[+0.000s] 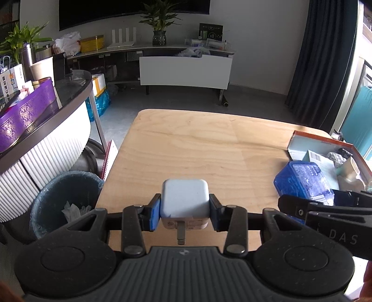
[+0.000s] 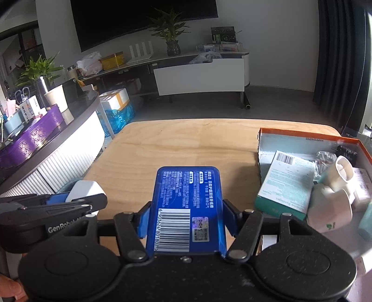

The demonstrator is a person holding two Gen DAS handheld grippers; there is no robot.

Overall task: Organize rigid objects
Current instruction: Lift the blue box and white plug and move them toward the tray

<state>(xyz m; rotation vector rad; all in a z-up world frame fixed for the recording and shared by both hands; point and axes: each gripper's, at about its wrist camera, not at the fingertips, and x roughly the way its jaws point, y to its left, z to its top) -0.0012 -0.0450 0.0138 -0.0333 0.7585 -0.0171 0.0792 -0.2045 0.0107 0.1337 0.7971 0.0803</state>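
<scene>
pale wood table (image 1: pixel 197 144); glossy blue plastic box (image 2: pixel 188 204); matt charger (image 1: pixel 184 199)

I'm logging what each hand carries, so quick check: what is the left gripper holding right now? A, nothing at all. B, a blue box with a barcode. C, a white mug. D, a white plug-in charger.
D: in the left wrist view the left gripper has its blue pads closed on the sides of the white charger, metal prong toward the camera; the blue box sits in the right gripper.

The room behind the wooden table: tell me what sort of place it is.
Probably an office lounge or reception room: a large dark wall screen, a long low cabinet bearing potted plants, and a curved counter crowded with supplies.
</scene>
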